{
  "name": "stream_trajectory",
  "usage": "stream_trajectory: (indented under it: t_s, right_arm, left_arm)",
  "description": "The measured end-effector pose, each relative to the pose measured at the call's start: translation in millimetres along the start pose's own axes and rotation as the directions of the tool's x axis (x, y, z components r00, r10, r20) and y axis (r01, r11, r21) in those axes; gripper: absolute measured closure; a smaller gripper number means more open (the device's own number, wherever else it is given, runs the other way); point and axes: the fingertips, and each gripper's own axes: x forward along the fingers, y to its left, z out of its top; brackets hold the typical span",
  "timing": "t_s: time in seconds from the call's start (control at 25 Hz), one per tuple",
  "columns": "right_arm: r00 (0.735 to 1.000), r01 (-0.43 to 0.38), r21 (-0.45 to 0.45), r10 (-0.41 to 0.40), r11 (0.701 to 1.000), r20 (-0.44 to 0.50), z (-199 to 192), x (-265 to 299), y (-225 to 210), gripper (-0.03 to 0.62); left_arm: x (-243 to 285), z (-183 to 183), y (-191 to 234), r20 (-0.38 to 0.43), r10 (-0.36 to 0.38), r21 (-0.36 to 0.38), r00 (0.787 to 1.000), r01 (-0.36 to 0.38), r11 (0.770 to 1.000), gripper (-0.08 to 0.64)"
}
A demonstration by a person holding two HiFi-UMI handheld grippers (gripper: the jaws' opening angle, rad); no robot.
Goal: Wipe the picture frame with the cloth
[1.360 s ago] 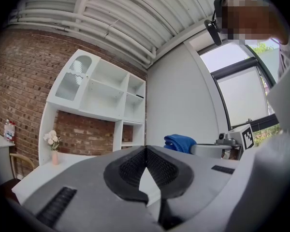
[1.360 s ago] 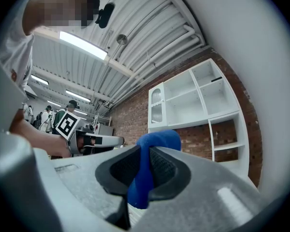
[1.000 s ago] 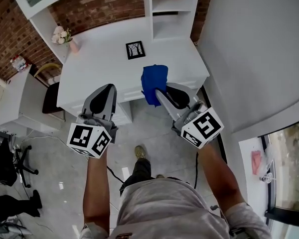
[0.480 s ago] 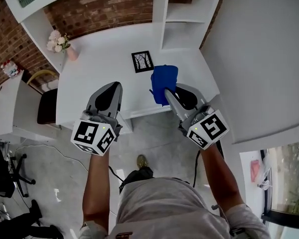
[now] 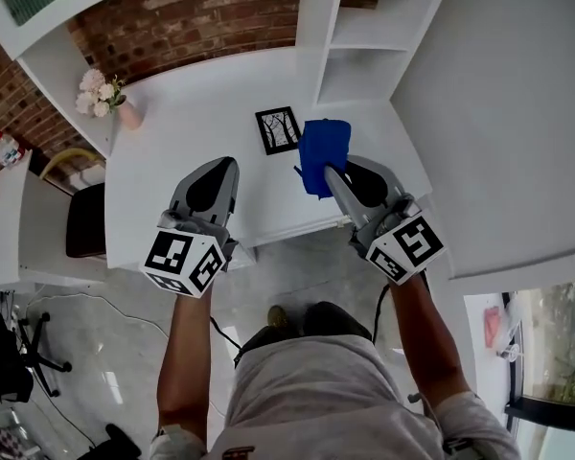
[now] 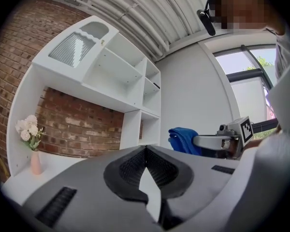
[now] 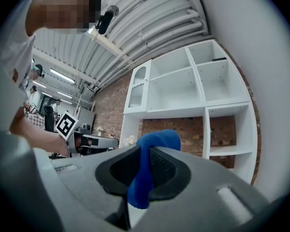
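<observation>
A small black picture frame [image 5: 278,129] with a tree drawing lies flat on the white desk [image 5: 187,123]. My right gripper [image 5: 332,173] is shut on a blue cloth [image 5: 322,153], which bunches past its tips just right of the frame. The same cloth [image 7: 152,163] fills the jaws in the right gripper view. My left gripper [image 5: 216,169] is shut with nothing in it and hovers over the desk's near part, left of the frame. In the left gripper view its tips [image 6: 145,150] meet, and the cloth [image 6: 184,139] shows off to the right.
A vase of pale flowers [image 5: 101,94] stands at the desk's far left corner. White open shelves [image 5: 364,36] rise at the back right against a brick wall. A dark chair [image 5: 84,220] sits left of the desk, and a white wall [image 5: 498,113] is close on the right.
Both grippers moved forward from over the floor to over the desk. The cloth now hangs beside the frame, and the person has stepped up to the desk edge.
</observation>
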Motion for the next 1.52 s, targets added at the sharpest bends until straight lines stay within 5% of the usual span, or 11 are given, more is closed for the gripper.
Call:
stream_trajectory:
  t_s: [0.52,1.16,1.52]
  right_arm:
    - [0.998,-0.058,-0.023,0.057,0.998,-0.010,-27,62,-54,0.548]
    - [0.982,-0.185,0.006,0.185,0.983,-0.037,-71,160,-142,0.548]
    - [0.970,-0.215,0.087,0.223,0.973,-0.101,-106,193,-171,0.548]
  left_arm:
    - [68,-7,43,0.000,0.015,0.014,1.000,-0.015,1.000,0.560]
    - [176,-44,106,-0.096,0.118,0.015,0.988,-0.117,0.993,0.560]
    - [209,-87,135,-0.243,0.169,-0.020,0.955,-0.180,0.984,0.560]
